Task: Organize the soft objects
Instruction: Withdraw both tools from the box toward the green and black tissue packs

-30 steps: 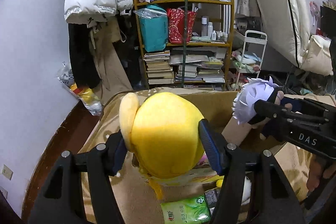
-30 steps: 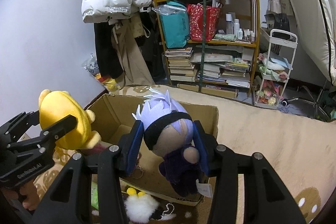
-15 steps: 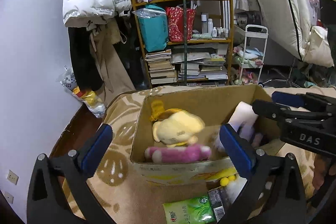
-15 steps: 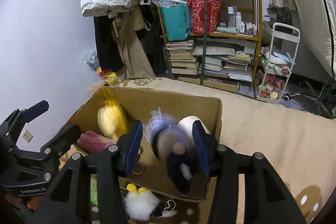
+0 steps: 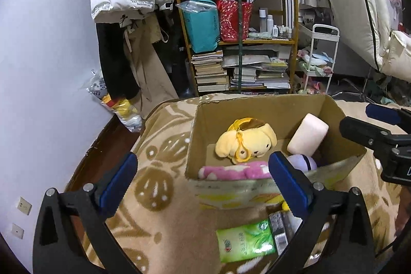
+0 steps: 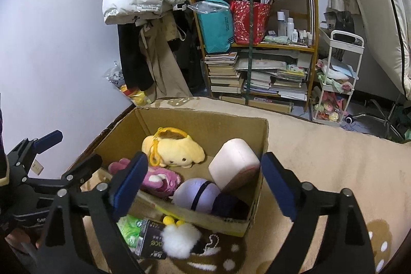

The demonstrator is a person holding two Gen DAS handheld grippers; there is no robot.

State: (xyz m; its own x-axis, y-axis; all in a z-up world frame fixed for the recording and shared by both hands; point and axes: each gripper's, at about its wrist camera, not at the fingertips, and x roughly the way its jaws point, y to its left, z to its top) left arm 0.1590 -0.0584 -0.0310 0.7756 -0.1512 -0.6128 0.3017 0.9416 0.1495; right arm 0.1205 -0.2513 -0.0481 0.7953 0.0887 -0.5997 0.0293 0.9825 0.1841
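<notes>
Yellow plush and purple-haired doll lie in cardboard box with pink plush, collected there. Left gripper spread wide, empty; right gripper jaws opening, nothing between them.
</notes>
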